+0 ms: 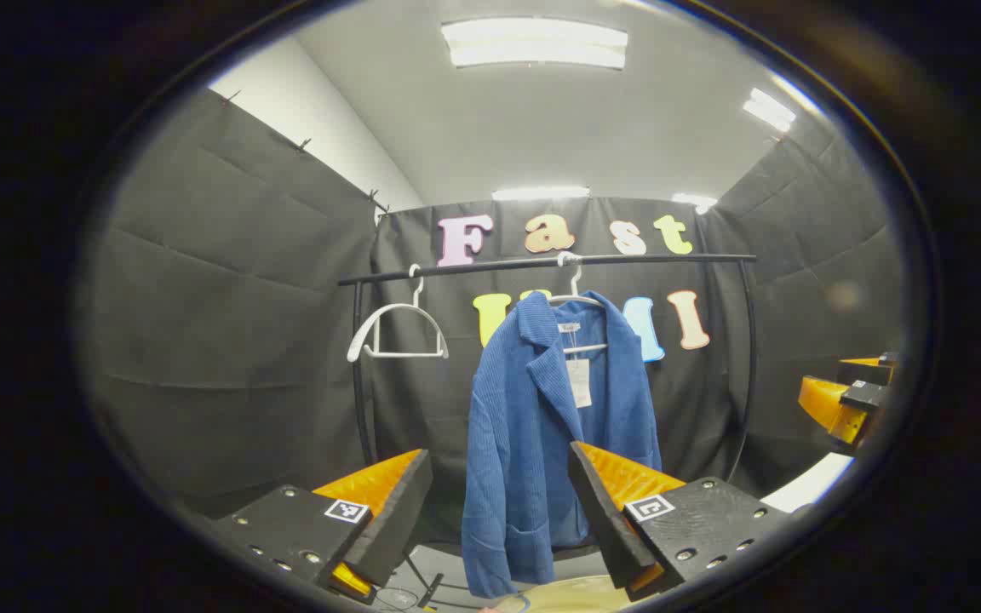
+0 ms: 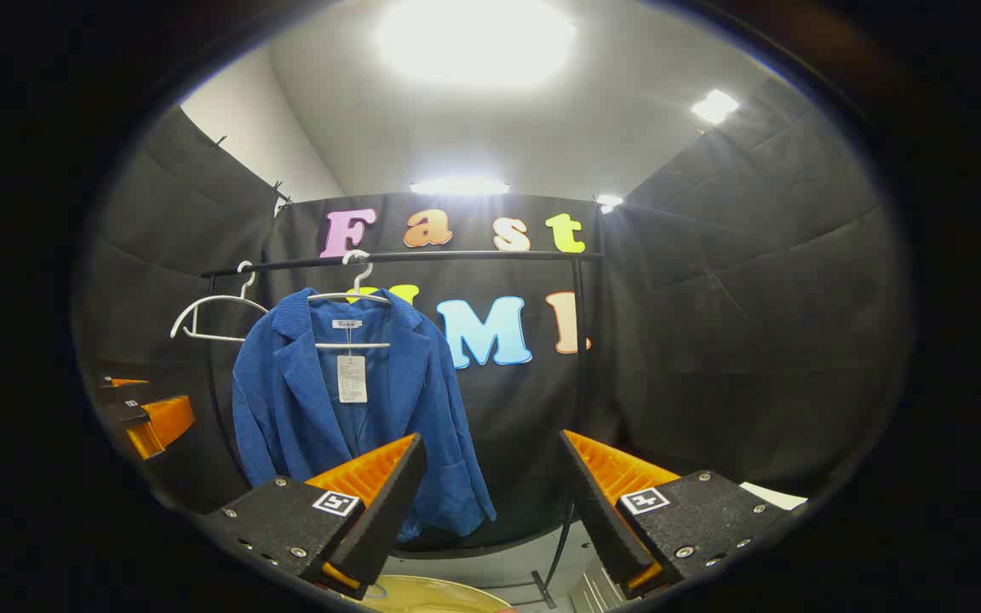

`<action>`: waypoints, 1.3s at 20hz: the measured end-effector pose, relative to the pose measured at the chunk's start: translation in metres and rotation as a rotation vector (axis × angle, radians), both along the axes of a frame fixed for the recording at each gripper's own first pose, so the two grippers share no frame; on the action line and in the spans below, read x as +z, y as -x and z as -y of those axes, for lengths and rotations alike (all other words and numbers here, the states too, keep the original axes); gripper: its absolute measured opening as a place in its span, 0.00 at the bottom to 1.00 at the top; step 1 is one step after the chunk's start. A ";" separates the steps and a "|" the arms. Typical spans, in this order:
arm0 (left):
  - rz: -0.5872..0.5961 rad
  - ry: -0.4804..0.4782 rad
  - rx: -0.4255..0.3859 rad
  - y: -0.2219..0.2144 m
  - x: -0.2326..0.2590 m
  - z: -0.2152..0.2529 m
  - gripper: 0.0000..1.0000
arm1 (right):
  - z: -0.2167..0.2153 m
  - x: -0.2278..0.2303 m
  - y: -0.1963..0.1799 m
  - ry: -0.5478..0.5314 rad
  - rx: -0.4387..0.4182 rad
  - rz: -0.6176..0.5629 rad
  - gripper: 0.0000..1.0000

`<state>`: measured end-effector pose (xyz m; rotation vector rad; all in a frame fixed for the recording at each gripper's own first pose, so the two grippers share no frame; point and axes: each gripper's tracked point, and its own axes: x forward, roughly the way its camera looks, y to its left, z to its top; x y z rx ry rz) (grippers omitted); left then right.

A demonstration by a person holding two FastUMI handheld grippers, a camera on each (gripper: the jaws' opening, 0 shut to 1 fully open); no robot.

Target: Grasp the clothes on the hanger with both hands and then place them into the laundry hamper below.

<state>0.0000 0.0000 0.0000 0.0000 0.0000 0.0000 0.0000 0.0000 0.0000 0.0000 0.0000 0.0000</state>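
The approach step is being carried out; nothing is being gripped. The blue jacket (image 1: 554, 426) is hanging on a white hanger (image 1: 576, 298) from the black rail (image 1: 542, 264), well apart from both tools. The left gripper (image 1: 499, 511) and right gripper (image 2: 490, 502) are being held level, jaws wide. What is probably the hamper rim (image 2: 431, 592) is being glimpsed below. Both shoulders are next to be reached.
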 end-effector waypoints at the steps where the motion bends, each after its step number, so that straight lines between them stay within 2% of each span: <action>1: 0.000 -0.003 -0.001 -0.002 0.000 -0.002 0.99 | 0.001 0.001 -0.001 0.006 -0.002 0.003 0.95; 17: 0.000 -0.012 0.017 -0.012 -0.004 -0.017 0.99 | 0.004 0.000 -0.004 0.001 -0.023 0.005 0.95; 21: 0.005 -0.012 0.030 -0.012 0.001 -0.019 0.99 | -0.002 0.005 -0.009 -0.009 0.004 0.016 0.95; 26: 0.026 -0.008 0.045 -0.026 0.022 -0.010 0.99 | -0.011 0.029 -0.037 -0.027 0.065 0.049 0.95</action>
